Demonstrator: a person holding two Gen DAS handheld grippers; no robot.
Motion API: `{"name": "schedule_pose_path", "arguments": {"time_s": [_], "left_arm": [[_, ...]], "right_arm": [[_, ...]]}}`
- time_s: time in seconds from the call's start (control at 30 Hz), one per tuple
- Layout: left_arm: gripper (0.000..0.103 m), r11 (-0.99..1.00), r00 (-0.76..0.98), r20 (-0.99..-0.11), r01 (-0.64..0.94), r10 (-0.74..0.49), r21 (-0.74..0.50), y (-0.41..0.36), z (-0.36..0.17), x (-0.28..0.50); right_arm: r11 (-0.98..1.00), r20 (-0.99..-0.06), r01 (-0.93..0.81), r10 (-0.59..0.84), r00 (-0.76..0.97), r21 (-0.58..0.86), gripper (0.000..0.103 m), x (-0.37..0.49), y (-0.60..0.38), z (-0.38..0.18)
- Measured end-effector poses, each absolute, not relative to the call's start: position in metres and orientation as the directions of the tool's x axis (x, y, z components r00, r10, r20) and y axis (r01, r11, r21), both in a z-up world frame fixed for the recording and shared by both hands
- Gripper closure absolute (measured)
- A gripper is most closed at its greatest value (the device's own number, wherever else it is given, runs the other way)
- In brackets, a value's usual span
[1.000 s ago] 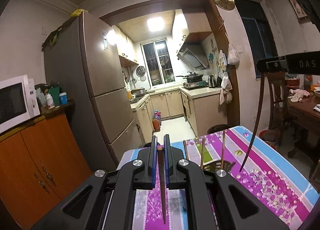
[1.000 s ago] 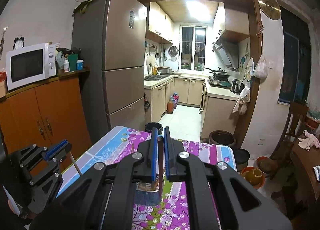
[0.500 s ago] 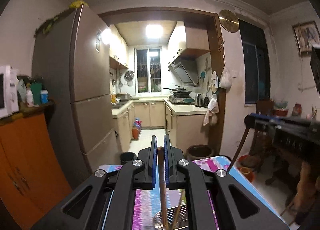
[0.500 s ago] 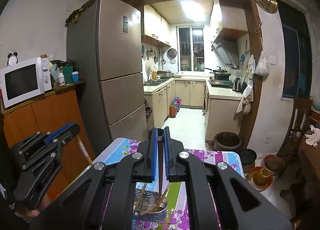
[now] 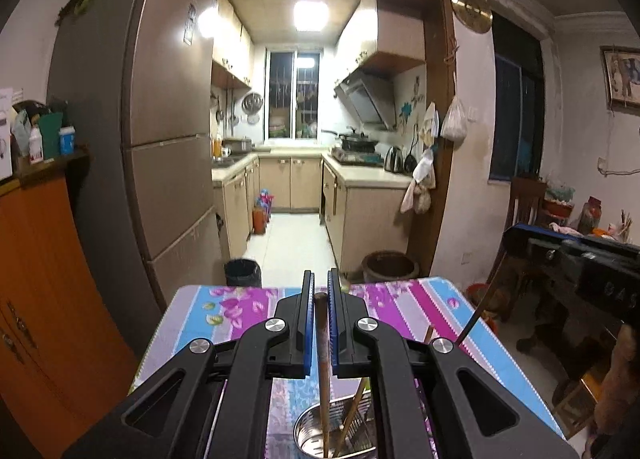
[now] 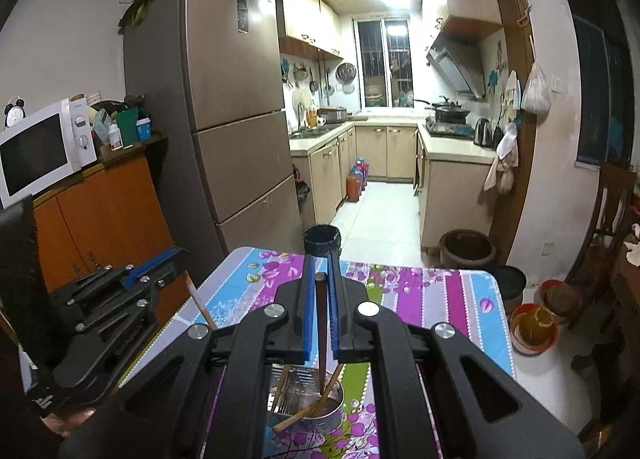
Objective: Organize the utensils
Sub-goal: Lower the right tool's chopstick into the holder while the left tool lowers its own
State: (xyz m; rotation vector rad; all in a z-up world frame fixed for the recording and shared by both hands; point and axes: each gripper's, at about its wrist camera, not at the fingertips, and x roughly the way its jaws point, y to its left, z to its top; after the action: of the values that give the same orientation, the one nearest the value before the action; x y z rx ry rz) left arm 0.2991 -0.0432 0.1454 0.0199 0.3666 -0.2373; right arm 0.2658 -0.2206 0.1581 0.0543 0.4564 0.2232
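My left gripper (image 5: 320, 291) is shut on a brown chopstick (image 5: 322, 359) that hangs down into a round metal utensil holder (image 5: 320, 439) directly below it. My right gripper (image 6: 320, 271) is shut on a darker chopstick (image 6: 321, 327) whose tip reaches into the same holder (image 6: 308, 407). Several other chopsticks (image 6: 288, 421) lean inside the holder. The right gripper also shows at the right edge of the left wrist view (image 5: 572, 259), and the left gripper at the left of the right wrist view (image 6: 120, 291).
The holder stands on a table with a floral striped cloth (image 6: 420, 291). A fridge (image 6: 224, 107) and an orange cabinet (image 6: 100, 211) with a microwave (image 6: 36, 151) stand to the left. A wooden chair (image 6: 612, 203) and bowls (image 6: 532, 327) on the floor are to the right.
Both grippers have shifted over the holder and tipped a little downward, so the holder now shows below each. Both chopsticks stay gripped and now reach into the holder.
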Motion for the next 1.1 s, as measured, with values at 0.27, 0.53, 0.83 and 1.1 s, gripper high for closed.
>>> {"name": "schedule_pose_path", "arguments": {"time_s": [0.27,0.53,0.83,1.1], "left_arm": [[0.095,0.965,0.862,-0.439,0.257,-0.254,-0.053,-0.036,0.125,0.317],[0.095,0.963,0.832,-0.492,0.264,-0.256,-0.054,-0.040,0.104,0.332],[0.072,0.974,0.807,-0.551,0.220,-0.212,-0.053,-0.041,0.087,0.362],[0.072,0.982,0.839,-0.514,0.180,-0.179,-0.047,-0.034,0.090,0.361]], "right_arm": [[0.975,-0.509,-0.195,0.222,0.831,0.107,0.098,0.278,-0.209,0.150],[0.977,-0.590,-0.183,0.213,0.779,0.110,0.098,0.302,-0.198,0.126],[0.983,-0.596,-0.130,0.184,0.782,0.133,0.074,0.331,-0.203,0.114],[0.986,-0.581,-0.118,0.166,0.797,0.121,0.074,0.328,-0.211,0.112]]}}
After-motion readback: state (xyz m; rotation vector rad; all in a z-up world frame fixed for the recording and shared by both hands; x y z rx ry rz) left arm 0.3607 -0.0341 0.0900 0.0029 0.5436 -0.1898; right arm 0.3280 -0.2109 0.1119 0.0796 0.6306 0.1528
